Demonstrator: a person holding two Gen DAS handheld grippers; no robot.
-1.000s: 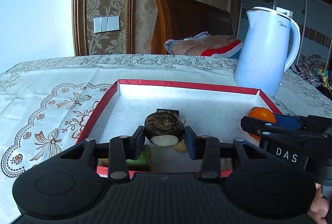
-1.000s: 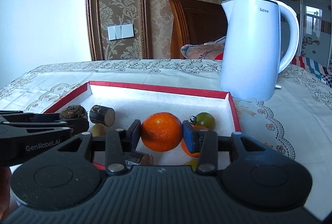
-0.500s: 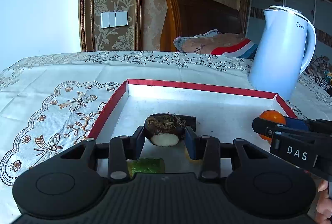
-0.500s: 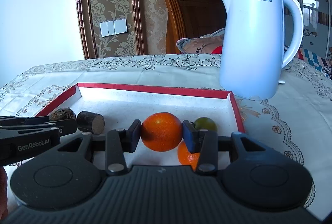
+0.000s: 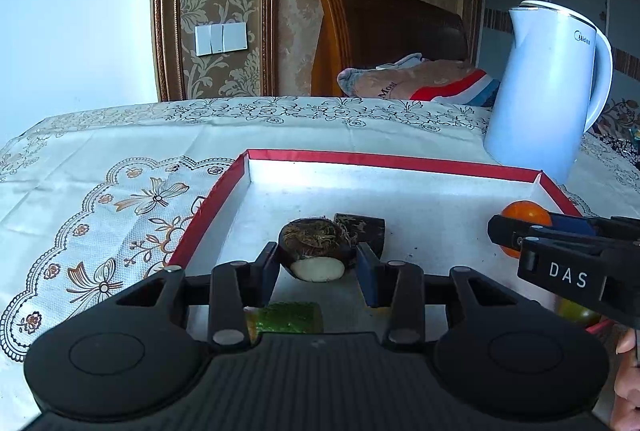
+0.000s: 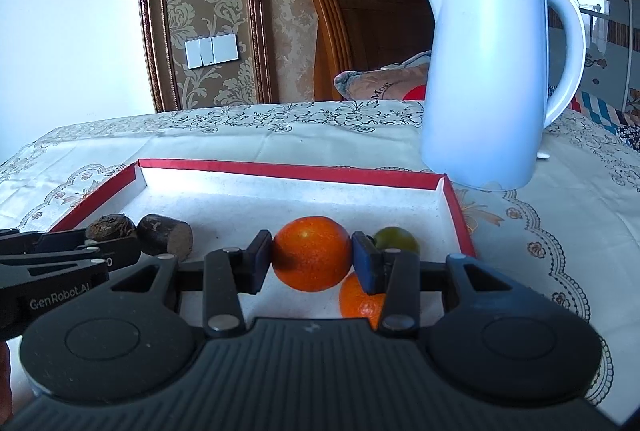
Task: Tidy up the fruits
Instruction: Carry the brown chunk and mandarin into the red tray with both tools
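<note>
A red-rimmed tray (image 5: 392, 161) (image 6: 288, 169) with a white floor lies on the patterned tablecloth. My left gripper (image 5: 317, 261) is shut on a dark brown hairy root with a white cut face (image 5: 316, 251), held over the tray's left part. A dark brown cut piece (image 5: 366, 229) (image 6: 166, 235) lies just behind it. My right gripper (image 6: 312, 259) is shut on an orange (image 6: 311, 253) (image 5: 520, 217) over the tray's right part. Under and beside it lie a second orange (image 6: 358, 301) and a green fruit (image 6: 396, 239). A green vegetable piece (image 5: 288, 317) lies below the left gripper.
A white electric kettle (image 5: 548, 91) (image 6: 488, 79) stands on the table right behind the tray's far right corner. A wooden chair (image 5: 380, 31) with a folded cloth (image 5: 416, 79) stands past the table's far edge. Bare tablecloth (image 5: 100, 199) spreads left of the tray.
The views have shifted a little: the kettle sits further right in the left wrist view, and the tray sits lower in the right wrist view. Both grips are unchanged.
</note>
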